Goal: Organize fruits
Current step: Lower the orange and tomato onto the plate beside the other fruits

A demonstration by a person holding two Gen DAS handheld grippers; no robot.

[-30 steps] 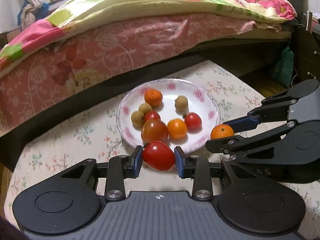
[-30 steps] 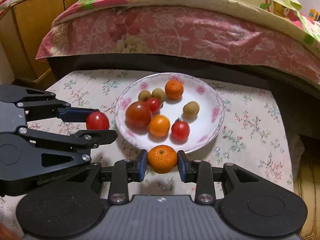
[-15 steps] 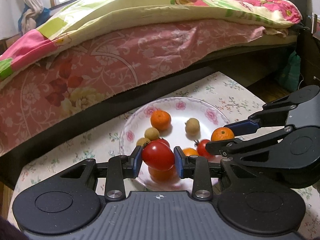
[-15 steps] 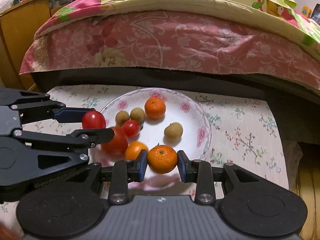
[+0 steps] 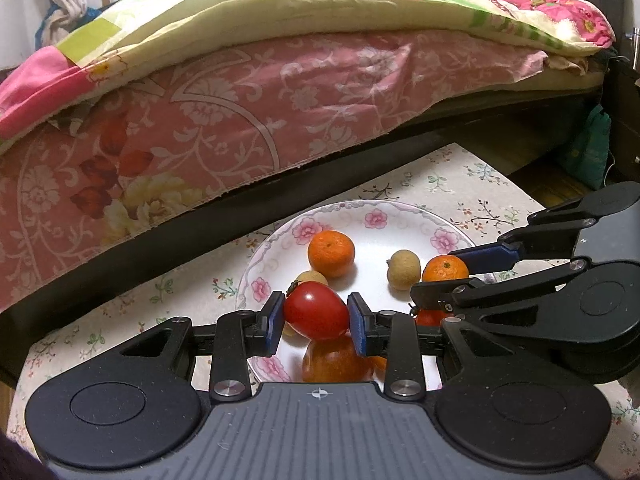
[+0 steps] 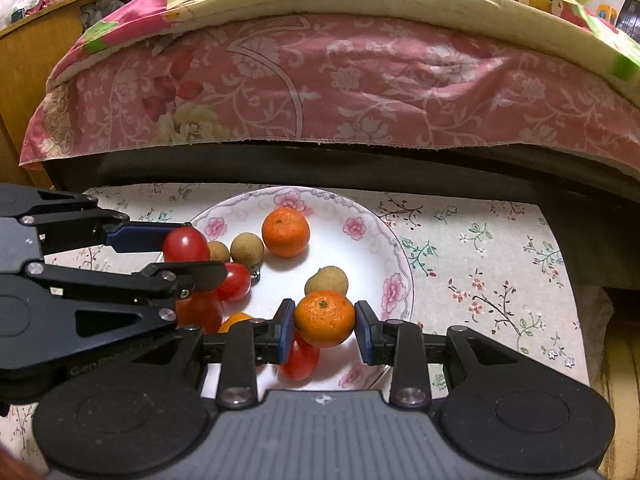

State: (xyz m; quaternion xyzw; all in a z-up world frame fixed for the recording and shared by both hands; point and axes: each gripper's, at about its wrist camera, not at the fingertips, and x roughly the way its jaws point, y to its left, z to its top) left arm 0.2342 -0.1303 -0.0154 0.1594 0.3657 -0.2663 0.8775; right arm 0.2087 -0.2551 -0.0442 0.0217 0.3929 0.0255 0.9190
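Note:
My left gripper point(image 5: 316, 316) is shut on a red tomato point(image 5: 316, 315) and hangs over the near side of the flowered white plate point(image 5: 280, 248). My right gripper point(image 6: 324, 326) is shut on a small orange mandarin point(image 6: 325, 318), also held above the plate point(image 6: 372, 240). On the plate lie another mandarin point(image 6: 285, 231), several brown longans point(image 6: 247, 249), a large orange-red tomato point(image 5: 334, 362) and small red tomatoes point(image 6: 236, 282). Each gripper shows in the other's view: the right one point(image 5: 446, 270), the left one point(image 6: 186, 245).
The plate sits on a low table covered with a floral cloth point(image 6: 492, 264). Right behind the table runs a dark bed frame point(image 6: 320, 168) with a pink floral sheet point(image 6: 320, 80) and quilt hanging over it. A wooden cabinet point(image 6: 24, 64) stands at the left.
Both grippers have moved forward from the plate's near edge to over the plate, each still holding its fruit. The fruits on the plate have stayed put.

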